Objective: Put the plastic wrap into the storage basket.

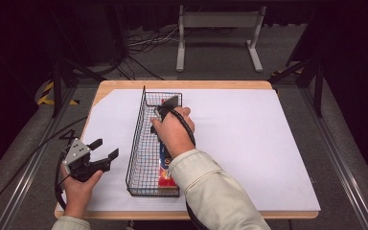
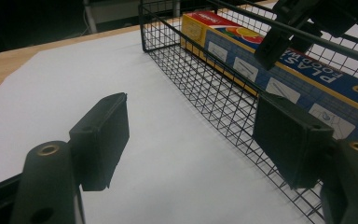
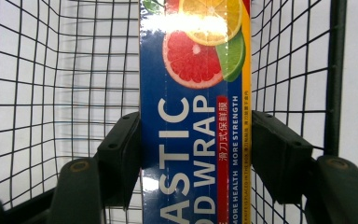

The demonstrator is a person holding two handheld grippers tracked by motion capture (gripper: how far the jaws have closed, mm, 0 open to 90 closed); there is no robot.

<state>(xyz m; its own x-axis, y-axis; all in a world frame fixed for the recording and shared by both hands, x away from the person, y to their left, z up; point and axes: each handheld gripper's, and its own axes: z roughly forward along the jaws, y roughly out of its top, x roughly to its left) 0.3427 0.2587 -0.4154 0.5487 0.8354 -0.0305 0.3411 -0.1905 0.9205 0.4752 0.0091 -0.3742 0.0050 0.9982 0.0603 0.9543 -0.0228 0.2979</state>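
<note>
Down in the middle of the high view, the right tool (image 1: 165,111) reaches into the wire basket (image 1: 135,143), its two jaws set partway apart and flanking the long sides of the single plastic wrap box (image 3: 193,116), the left pad touching and the right at the edge, likely squared up for a lift; whether they press I cannot tell. At lower left the left tool (image 1: 106,148) hangs wide open and empty over the white sheet (image 1: 249,139) on the tabletop (image 1: 124,85), probably waiting. One box, one basket, two tools.
</note>
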